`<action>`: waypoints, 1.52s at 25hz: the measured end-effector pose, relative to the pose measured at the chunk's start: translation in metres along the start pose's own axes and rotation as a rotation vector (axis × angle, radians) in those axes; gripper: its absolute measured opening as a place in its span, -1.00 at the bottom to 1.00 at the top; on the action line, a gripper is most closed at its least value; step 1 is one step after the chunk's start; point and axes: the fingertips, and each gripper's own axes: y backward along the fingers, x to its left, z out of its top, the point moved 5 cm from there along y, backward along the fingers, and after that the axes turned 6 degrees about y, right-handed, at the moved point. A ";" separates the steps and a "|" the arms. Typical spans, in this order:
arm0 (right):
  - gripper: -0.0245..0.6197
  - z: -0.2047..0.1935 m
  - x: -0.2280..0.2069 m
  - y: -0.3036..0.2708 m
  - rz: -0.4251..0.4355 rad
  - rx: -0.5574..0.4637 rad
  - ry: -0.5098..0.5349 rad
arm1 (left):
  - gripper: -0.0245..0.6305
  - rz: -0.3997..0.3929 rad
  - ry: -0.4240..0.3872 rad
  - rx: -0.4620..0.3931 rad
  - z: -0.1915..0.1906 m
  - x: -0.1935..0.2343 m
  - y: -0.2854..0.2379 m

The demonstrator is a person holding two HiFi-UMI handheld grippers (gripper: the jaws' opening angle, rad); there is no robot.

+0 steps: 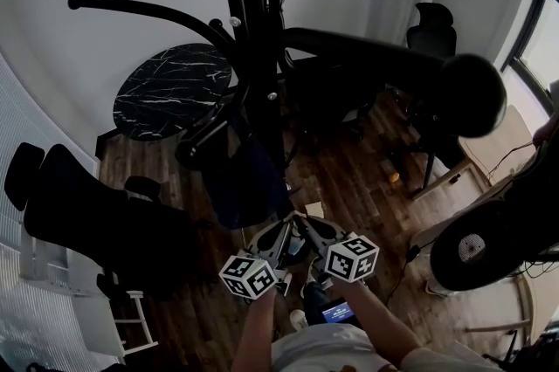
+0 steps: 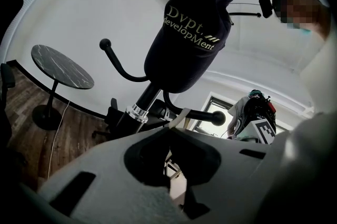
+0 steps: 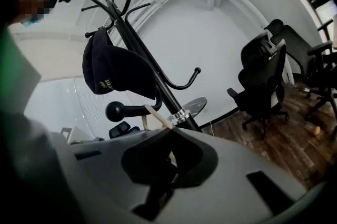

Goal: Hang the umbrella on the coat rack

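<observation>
A black coat rack stands before me, its pole and ball-tipped hooks close to both grippers. A dark cap hangs on it, also seen in the right gripper view. My left gripper and right gripper meet tip to tip just below the rack. Each is shut on a tan strap, which sticks up from the right jaws too. The umbrella's body is hidden below the grippers.
A round black marble table stands behind the rack. Black office chairs sit at the left and far right. A large hook end juts out near my head. A white stand is at lower left.
</observation>
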 end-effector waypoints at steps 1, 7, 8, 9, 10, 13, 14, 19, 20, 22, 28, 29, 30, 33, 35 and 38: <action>-0.89 0.000 0.000 -0.001 0.000 0.002 0.006 | -0.86 0.002 -0.001 0.001 0.000 0.001 0.000; -0.89 -0.001 0.000 -0.005 -0.007 0.017 0.027 | -0.86 0.006 0.003 0.004 0.000 0.005 -0.002; -0.89 -0.001 0.000 -0.006 -0.009 0.020 0.030 | -0.86 0.006 0.005 0.005 0.000 0.005 -0.003; -0.89 -0.001 -0.001 -0.006 -0.010 0.023 0.033 | -0.86 0.007 0.006 0.005 0.000 0.006 -0.003; -0.89 -0.001 -0.001 -0.007 -0.011 0.026 0.037 | -0.86 0.008 0.006 0.005 0.000 0.006 -0.004; -0.89 0.000 -0.002 -0.010 -0.013 0.029 0.046 | -0.86 0.010 0.007 0.007 0.001 0.008 -0.005; -0.89 0.000 -0.003 -0.011 -0.014 0.030 0.048 | -0.86 0.009 0.007 0.009 0.001 0.009 -0.005; -0.89 -0.001 -0.004 -0.016 -0.005 0.046 0.081 | -0.86 0.011 -0.008 0.020 0.001 0.012 -0.009; -0.89 -0.001 -0.004 -0.016 -0.004 0.049 0.090 | -0.86 0.012 -0.011 0.021 0.001 0.012 -0.009; -0.89 -0.001 -0.005 -0.017 0.000 0.056 0.107 | -0.86 0.011 -0.013 0.025 0.000 0.012 -0.010; -0.88 -0.004 0.002 -0.017 -0.008 0.104 0.231 | -0.86 0.048 -0.062 0.041 -0.002 0.008 -0.011; -0.88 -0.005 0.004 -0.016 -0.017 0.113 0.260 | -0.86 0.056 -0.068 0.042 -0.003 0.007 -0.011; -0.88 -0.006 0.005 -0.016 -0.024 0.118 0.280 | -0.86 0.062 -0.071 0.042 -0.003 0.006 -0.011; -0.88 -0.008 0.009 -0.010 -0.030 0.132 0.318 | -0.86 0.066 -0.069 0.051 -0.006 0.001 -0.007; -0.88 -0.008 0.013 -0.005 -0.039 0.141 0.365 | -0.86 0.061 -0.074 0.045 -0.004 -0.003 -0.005; -0.89 -0.007 0.021 0.003 -0.053 0.136 0.409 | -0.86 0.048 -0.070 0.000 0.003 -0.010 0.003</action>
